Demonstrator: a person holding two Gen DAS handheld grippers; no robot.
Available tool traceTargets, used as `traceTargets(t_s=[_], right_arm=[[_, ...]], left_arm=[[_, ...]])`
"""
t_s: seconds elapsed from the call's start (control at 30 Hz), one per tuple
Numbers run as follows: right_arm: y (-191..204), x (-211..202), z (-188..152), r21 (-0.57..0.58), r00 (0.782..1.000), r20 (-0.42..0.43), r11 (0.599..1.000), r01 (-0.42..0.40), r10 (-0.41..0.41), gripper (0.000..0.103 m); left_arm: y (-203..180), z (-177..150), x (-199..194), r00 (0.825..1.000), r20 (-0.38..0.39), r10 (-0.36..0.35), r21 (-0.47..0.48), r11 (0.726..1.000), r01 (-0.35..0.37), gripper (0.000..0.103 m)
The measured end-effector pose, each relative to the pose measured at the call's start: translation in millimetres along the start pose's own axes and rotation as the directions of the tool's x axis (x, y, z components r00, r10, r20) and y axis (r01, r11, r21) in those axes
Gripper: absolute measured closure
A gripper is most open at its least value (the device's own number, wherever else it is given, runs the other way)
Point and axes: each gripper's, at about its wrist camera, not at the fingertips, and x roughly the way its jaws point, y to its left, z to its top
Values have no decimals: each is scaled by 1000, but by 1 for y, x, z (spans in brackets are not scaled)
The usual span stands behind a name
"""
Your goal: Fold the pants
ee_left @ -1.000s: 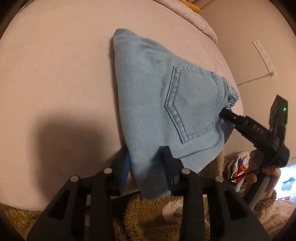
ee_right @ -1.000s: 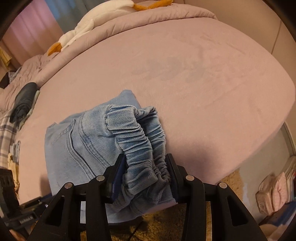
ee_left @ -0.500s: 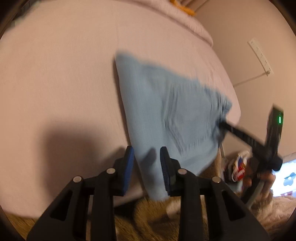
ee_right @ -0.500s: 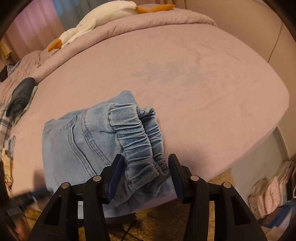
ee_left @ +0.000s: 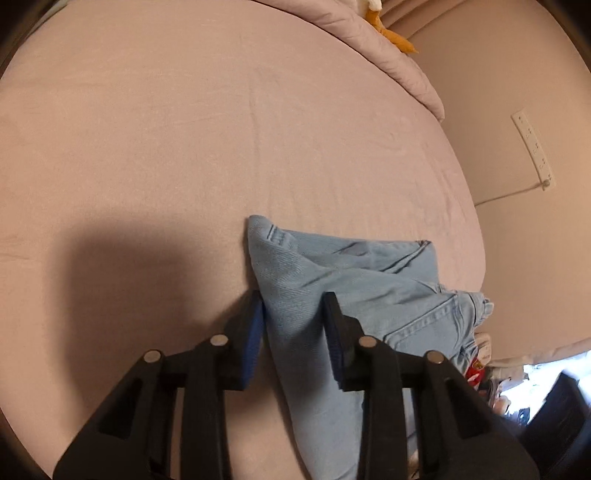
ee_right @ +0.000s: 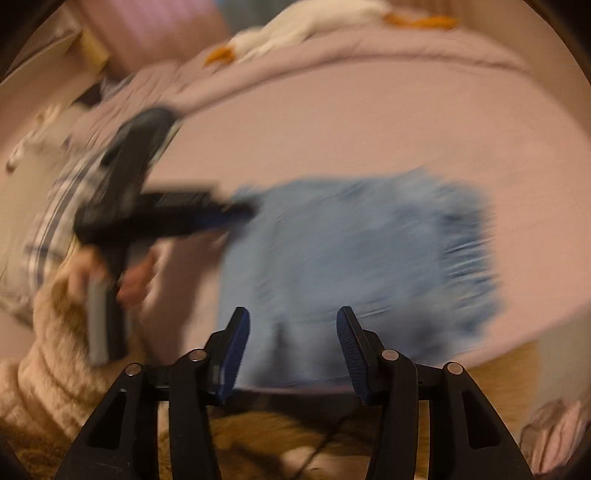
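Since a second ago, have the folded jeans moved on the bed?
Yes. In the left wrist view the jeans, gripped by the left gripper, sat beside the bed edge; now they lie farther in, away from the wall power strip.

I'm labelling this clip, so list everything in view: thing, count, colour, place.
pants: one, light blue denim, folded near the bed's edge
bed sheet: one, pink, covers the mattress
duvet: one, pink, bunched at the bed's far end
plush toy: one, white with orange parts, on the duvet
power strip: one, white, on the wall
left tool: one, black with blue pads, shut on the pants' corner
right tool: one, black with blue pads, open, nothing gripped
left hand: one, holds the left tool's handle
sleeve: one, cream, fuzzy
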Motion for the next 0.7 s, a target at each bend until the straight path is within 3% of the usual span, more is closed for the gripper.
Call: traceTargets(t_s=[0.1,0.23,0.37,0.7], right_arm=[[11,40,-8,-50,992,-102,996,73,-78,63],[14,48,-16,-112,985,-95,985,132,-143,73],[5,49,-20,-76,990,-86,991,110,-116,75],[-19,43,-16,-17,996,-81,999,47,-49,77]], left_arm=[[-4,-4,-1,999,13,30,29,999,-30,72],[-8,-5,-1,998,12,63,30,998,-64,72],[-12,-12,-2,995,27,95,47,994,-96,72],[-11,-52,-14,995,-5,95,44,995,-95,70]])
